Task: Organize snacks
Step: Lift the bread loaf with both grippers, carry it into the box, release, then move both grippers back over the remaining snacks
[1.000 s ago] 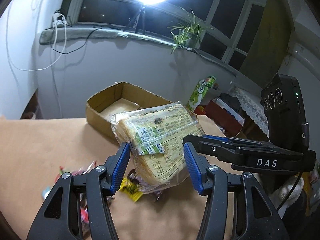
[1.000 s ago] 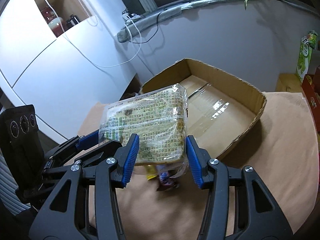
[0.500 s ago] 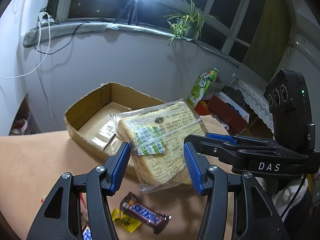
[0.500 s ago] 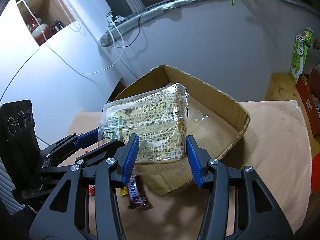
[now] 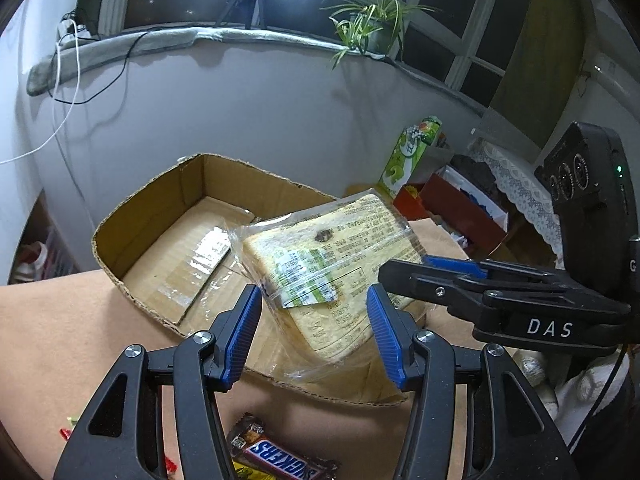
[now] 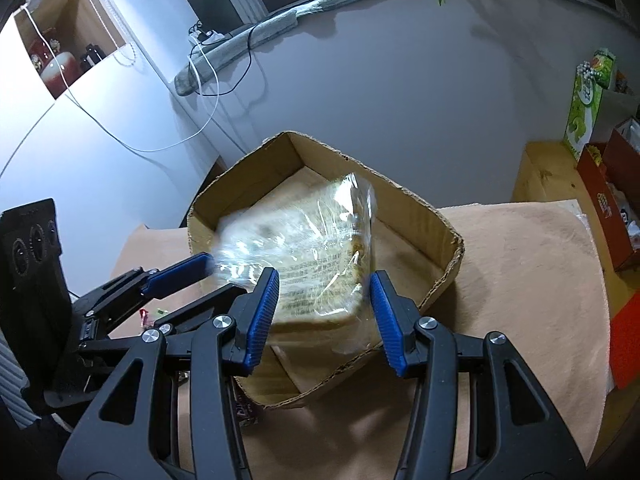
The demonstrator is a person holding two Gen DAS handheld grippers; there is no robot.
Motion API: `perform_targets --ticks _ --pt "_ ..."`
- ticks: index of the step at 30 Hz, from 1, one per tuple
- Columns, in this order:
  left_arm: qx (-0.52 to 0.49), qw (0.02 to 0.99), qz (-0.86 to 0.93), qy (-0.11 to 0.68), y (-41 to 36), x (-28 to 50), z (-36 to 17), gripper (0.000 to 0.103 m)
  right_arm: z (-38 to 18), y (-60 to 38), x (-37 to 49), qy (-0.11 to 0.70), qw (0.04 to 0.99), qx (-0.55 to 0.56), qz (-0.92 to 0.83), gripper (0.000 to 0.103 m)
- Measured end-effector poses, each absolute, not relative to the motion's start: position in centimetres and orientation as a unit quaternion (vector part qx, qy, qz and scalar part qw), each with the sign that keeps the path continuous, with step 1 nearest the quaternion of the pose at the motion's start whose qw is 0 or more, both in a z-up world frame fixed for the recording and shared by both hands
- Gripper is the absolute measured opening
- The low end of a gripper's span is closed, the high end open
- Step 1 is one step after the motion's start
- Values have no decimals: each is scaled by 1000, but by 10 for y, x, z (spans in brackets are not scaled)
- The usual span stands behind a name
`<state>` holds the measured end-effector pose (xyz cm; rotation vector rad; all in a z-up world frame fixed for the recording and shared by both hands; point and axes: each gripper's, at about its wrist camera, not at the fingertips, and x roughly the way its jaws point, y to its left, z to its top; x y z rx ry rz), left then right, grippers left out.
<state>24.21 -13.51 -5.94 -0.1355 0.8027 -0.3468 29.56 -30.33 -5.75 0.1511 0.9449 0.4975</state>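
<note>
The cardboard box (image 5: 152,216) is open at the top, and its floor in the left half of the left wrist view is bare. The bagged bread (image 5: 336,264) hangs over its right part and fills the way there. The near box wall stands low across the middle. A Snickers bar (image 5: 280,456) lies on the table (image 5: 52,328) at the bottom edge.

A spider plant (image 5: 366,26) sits on the windowsill (image 5: 168,40) (cables trailing).
</note>
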Motion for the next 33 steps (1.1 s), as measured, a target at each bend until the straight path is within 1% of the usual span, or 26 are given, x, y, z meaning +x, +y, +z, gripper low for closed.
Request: perform_targets --ticks 3,13,21,27,33 --pt "-54 907 -163 385 -136 241 -58 53 -56 -304 295 448 861 71 230 50" --pt "-67 914 -153 371 -117 227 -43 53 -44 -301 276 439 866 64 231 50" --pt "-87 923 -131 350 -83 191 -27 53 -28 -285 238 422 873 37 242 50" --pt "-98 930 -112 336 -57 158 -19 53 -27 -269 205 418 873 8 252 50" --pt "-99 935 -83 330 -26 122 -23 53 -31 -259 177 418 869 -11 264 50"
